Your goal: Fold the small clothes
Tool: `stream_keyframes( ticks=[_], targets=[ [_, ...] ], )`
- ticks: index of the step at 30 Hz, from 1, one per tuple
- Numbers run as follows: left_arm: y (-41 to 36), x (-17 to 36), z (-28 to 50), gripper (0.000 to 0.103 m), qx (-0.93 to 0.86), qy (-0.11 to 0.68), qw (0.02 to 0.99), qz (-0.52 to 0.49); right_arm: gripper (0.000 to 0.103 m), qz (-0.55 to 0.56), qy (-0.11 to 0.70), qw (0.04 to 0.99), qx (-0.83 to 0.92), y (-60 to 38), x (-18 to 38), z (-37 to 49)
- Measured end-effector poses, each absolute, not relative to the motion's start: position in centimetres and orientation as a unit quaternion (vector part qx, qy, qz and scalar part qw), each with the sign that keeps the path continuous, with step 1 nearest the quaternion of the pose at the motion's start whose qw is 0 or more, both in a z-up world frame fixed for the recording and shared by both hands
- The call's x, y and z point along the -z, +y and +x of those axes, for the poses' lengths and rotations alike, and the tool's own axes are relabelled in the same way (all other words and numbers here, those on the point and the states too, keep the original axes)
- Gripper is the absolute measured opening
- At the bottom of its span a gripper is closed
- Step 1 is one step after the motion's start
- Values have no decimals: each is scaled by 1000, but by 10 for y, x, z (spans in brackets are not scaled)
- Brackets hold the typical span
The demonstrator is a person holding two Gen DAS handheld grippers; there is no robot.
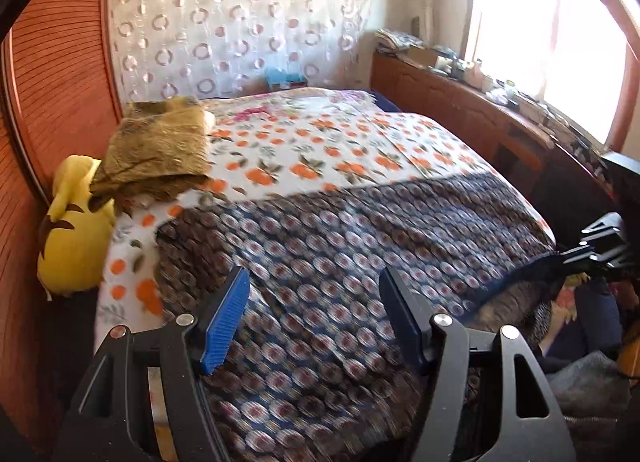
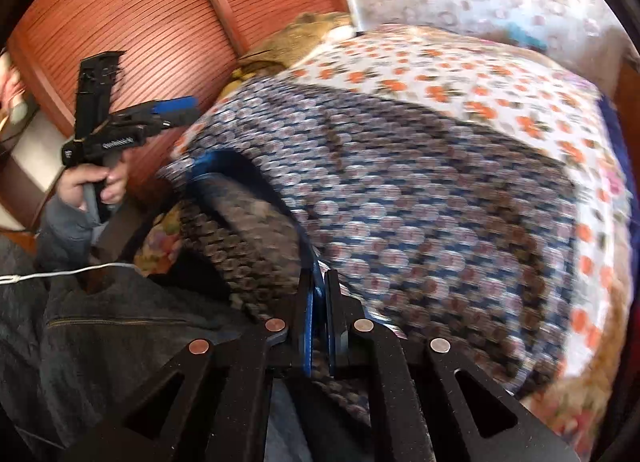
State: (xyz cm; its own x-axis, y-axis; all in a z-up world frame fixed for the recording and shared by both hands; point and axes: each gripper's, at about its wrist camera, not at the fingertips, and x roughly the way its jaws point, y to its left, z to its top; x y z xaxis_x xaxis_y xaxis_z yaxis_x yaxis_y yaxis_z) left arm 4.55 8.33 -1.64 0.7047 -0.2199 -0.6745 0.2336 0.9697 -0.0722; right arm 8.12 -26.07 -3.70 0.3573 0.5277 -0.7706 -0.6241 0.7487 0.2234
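Spreading the patterned garment [image 1: 340, 262] over the bed [image 1: 320, 141] looks like the step in hand: the dark blue-and-brown printed cloth lies across the near half of the orange-flowered cover, and one edge of it is pinched between the blue pads of the right gripper [image 2: 320, 302], whose jaws stand nearly together, clamped on the fabric. In the left wrist view that same gripper sits at about 3 o'clock, with a dark hem lifted toward it. The left gripper [image 1: 312, 314] hangs over the cloth at 6 o'clock with its jaws well apart and nothing between them; from the right wrist view it shows at 9 o'clock, held in a hand [image 2: 92, 185] with a grey sleeve. My judgement is that the fold itself is not yet begun; the next move calls for the empty claw to take a second corner on the near edge so both can draw the cloth flat or carry it over. Room is fair toward 12 o'clock, where the cover lies bare. At 10 o'clock an olive cloth heap [image 1: 160, 149] and at 9 o'clock a yellow plush toy [image 1: 76, 229] crowd the slatted wooden wall [image 1: 60, 61]; a low cabinet [image 1: 460, 101] runs along 2 o'clock under the window.
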Motion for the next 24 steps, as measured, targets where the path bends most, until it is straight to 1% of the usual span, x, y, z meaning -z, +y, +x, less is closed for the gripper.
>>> stream_keyframes(
  ticks=[2,9,17,19,20,21,24],
  targets=[
    [91,16,54,68,107,367,924,10,27,-58,433,838,-329,-270,30,84],
    [107,12,60,68,91,359,929,2,28,-69,407,862,-296,-285,5,80],
    [105,19,63,68,91,362,928,5,29,-83,395,870,-285,-279,5,87],
    [108,24,70,68,88,365,927,1,35,-82,390,874,-279,-284,9,95],
    [111,27,74,68,86,368,926,-2,44,-84,389,877,-269,-287,12,100],
    [114,29,79,68,84,370,925,-5,50,-87,387,881,-258,-290,15,106],
    [124,35,94,68,75,374,924,-15,54,-93,387,891,-219,-303,29,132]
  ],
)
